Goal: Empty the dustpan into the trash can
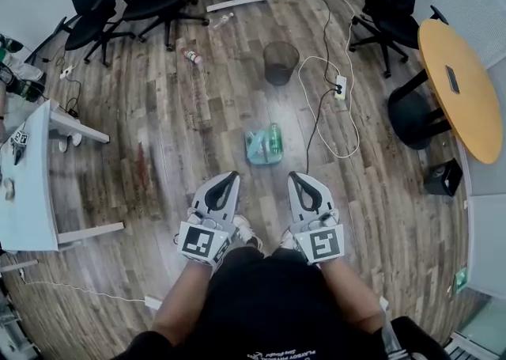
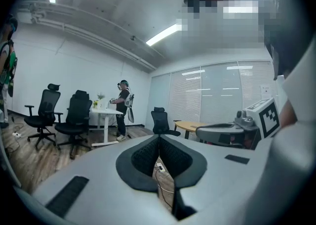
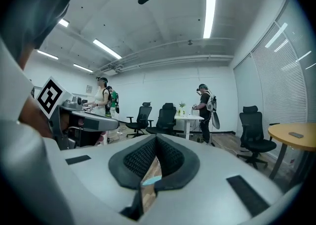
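Note:
A teal dustpan [image 1: 254, 149] lies on the wooden floor just ahead of me, with a green bottle [image 1: 274, 140] lying in it. Farther on stands a black mesh trash can [image 1: 281, 62]. My left gripper [image 1: 230, 177] and right gripper [image 1: 297, 178] are held side by side in front of my body, short of the dustpan and pointing roughly level. Both are shut with nothing between the jaws. In the left gripper view my left gripper [image 2: 159, 138] shows tips touching; in the right gripper view my right gripper [image 3: 156, 140] does too, with a sliver of teal below.
Loose bottles [image 1: 190, 55] lie on the floor at far left. A power strip [image 1: 340, 87] with white cables runs right of the dustpan. A round wooden table [image 1: 458, 89], office chairs [image 1: 395, 2], a white desk [image 1: 32, 184] and a small black box [image 1: 443, 176] ring the area. People stand at the back.

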The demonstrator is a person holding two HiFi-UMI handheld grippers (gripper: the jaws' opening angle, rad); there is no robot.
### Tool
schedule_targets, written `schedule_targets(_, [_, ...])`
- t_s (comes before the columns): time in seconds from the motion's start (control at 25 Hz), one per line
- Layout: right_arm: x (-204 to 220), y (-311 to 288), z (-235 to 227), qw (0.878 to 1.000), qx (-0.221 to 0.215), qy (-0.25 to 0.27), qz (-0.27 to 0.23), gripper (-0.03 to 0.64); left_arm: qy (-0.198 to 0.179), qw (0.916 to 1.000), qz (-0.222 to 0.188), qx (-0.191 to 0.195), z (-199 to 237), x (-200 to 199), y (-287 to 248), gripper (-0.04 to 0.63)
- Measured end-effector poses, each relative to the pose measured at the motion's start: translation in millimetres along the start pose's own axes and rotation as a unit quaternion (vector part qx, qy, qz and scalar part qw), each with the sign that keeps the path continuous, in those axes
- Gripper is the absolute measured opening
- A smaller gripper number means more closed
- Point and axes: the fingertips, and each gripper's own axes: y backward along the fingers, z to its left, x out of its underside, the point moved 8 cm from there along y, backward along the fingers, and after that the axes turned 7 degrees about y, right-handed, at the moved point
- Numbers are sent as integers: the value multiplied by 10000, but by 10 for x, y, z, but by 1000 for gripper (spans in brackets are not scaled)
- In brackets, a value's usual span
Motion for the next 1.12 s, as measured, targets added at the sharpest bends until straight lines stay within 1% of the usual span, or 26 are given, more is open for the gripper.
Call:
schedule_targets(0.12, [161, -177, 109, 9988, 49, -152, 453, 15, -7, 10000, 49, 50, 218, 50, 55, 23])
schedule_targets(0.2, [295, -305, 194, 9952, 161, -516, 818, 17, -7, 9999, 89, 93, 387, 98, 110, 23])
schedule_targets(0.28, [383, -423, 276, 9907, 316, -795, 1061, 17, -17, 9998, 140, 150, 539, 131, 154, 23])
schedule_targets(0.4, [417, -589, 344, 9873, 475, -770, 1303, 17, -64, 9995, 189, 233, 740, 101, 151, 23])
schedule_targets(0.52, [470, -748, 376, 9844, 408, -758, 1534, 23, -28, 9995, 189, 248, 904, 70, 116, 23])
schedule_targets(0.56, [509, -789, 386, 9828, 369, -807, 1619, 53, -16, 9995, 209, 248, 939, 81, 106, 23])
schedule_targets(0.6, [553, -826, 393, 9810, 342, -881, 1697, 114, -13, 9994, 243, 252, 967, 99, 92, 23])
schedule_targets(0.72, [670, -958, 370, 9759, 307, -1099, 1861, 161, -9, 9991, 327, 253, 1032, 127, 6, 23])
schedule_targets(0.84, [812, -1109, 314, 9719, 224, -1258, 1977, 186, 3, 9989, 411, 205, 1084, 172, -109, 23])
schedule_targets(0.96, [967, -1296, 246, 9668, 190, -1367, 2153, 243, -33, 9983, 566, 161, 1168, 219, -264, 23])
schedule_targets(1.12, [1154, -1540, 121, 9559, 186, -1521, 2505, 264, -41, 9968, 788, 147, 1276, 223, -550, 23])
